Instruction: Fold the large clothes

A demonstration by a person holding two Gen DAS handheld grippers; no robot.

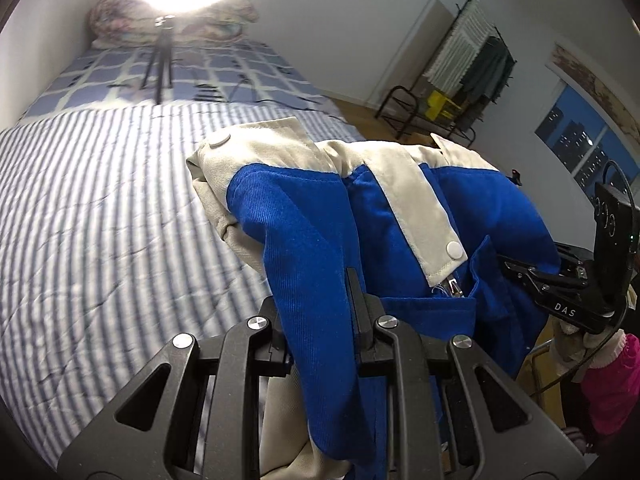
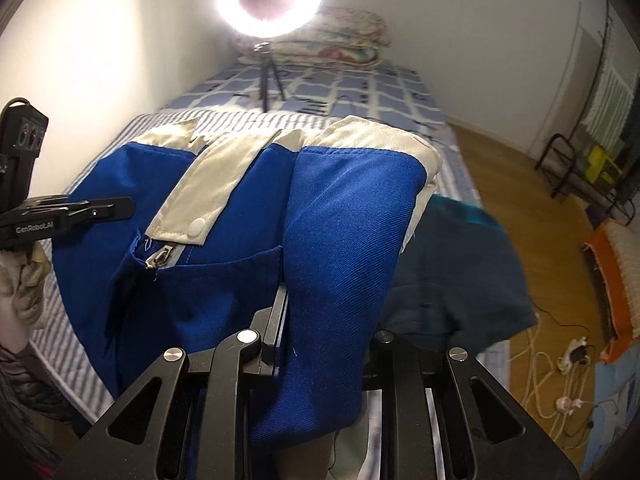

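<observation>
Blue-and-cream jacket (image 1: 320, 216) hangs bunched above the striped bed.

left wrist: close, angled down over tongs | right wrist: same | shared: jacket (image 1: 320, 208), bed (image 1: 100, 200)

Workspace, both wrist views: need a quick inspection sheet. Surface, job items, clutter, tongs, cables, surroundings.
Surface: bed with a striped quilt in front and a blue checked cover behind.
Job's things: blue and cream jacket, lifted off the quilt and draped between both tongs; zipper and snap placket face the cameras.
Clutter: ring light on a tripod stands on the bed; pillows at the head; dark teal garment below the jacket.
Grippers: left tongs shut on jacket fabric; right tongs shut on jacket fabric.
Cables: cords and a power strip on the floor beside the bed.
Surroundings: drying rack with clothes by the wall; window, dark outside.
</observation>
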